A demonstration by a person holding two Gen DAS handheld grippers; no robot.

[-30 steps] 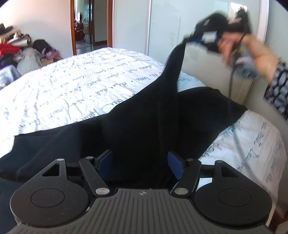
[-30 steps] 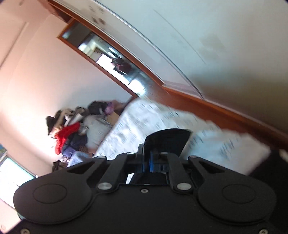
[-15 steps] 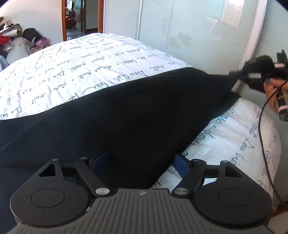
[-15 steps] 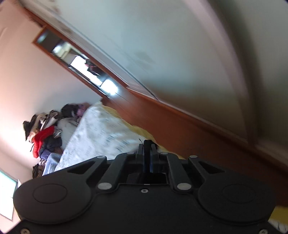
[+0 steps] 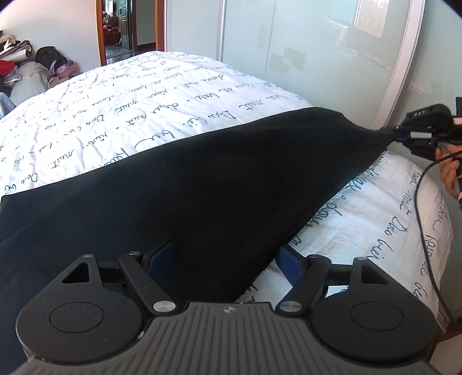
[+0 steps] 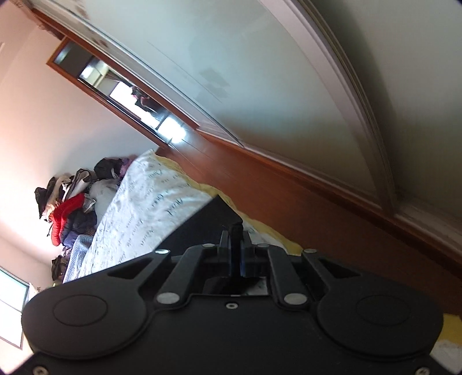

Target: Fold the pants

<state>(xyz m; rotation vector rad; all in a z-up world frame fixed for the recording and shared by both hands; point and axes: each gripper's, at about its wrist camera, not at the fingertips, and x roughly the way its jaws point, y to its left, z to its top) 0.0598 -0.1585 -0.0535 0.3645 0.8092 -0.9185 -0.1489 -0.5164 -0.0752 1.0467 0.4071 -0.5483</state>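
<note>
Black pants (image 5: 202, 184) lie spread flat across the near part of the white bed (image 5: 161, 86). My left gripper (image 5: 228, 253) is open, its blue pads (image 5: 161, 253) wide apart over the near edge of the pants. My right gripper (image 5: 395, 135) is at the far right, shut on a corner of the pants and pulling it taut past the bed's edge. In the right wrist view the right gripper (image 6: 236, 253) pinches black cloth (image 6: 208, 222) between its closed fingers.
A mirrored wardrobe door (image 5: 317, 52) stands beyond the bed. A pile of clothes and bags (image 5: 26, 66) lies at the far left by a doorway (image 5: 118, 26). A black cable (image 5: 424, 219) hangs from the right gripper. The wooden floor (image 6: 303, 207) runs beside the bed.
My right gripper has come down from high up to bed level and moved right, drawing the pants out flat. The left gripper has stayed open over the near edge.
</note>
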